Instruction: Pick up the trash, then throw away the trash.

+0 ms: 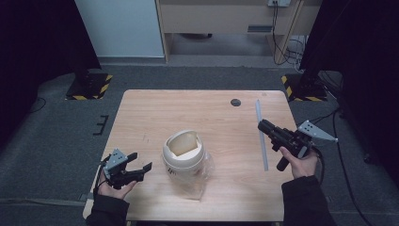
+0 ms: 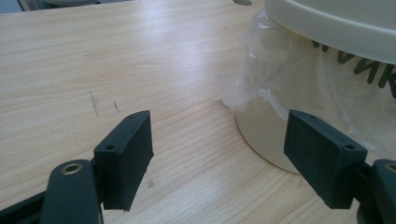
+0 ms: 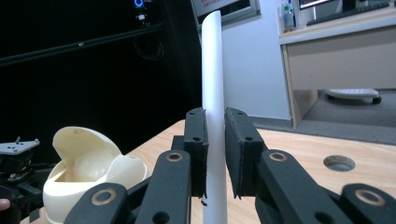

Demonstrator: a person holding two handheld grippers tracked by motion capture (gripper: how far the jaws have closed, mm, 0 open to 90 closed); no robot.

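A small cream bin (image 1: 183, 153) stands near the middle of the wooden table (image 1: 216, 117). It has a swing lid (image 1: 184, 143) on top, tipped so the hole shows. A clear plastic bag (image 1: 200, 176) hangs out from under the top ring and spills onto the table on the person's side.

The right gripper (image 3: 215, 154) has its two jaws closed on a long white stick (image 3: 213, 93), near its middle. In the high view the stick (image 1: 261, 136) looks like a thin pale strip along the right part of the table. Holding it near the middle probably keeps it from tipping.

The left gripper (image 2: 219, 158) has its jaws wide apart and holds nothing. It sits low, just beside the bin, near the bag. It looks ready to steady the bin or grab the bag.
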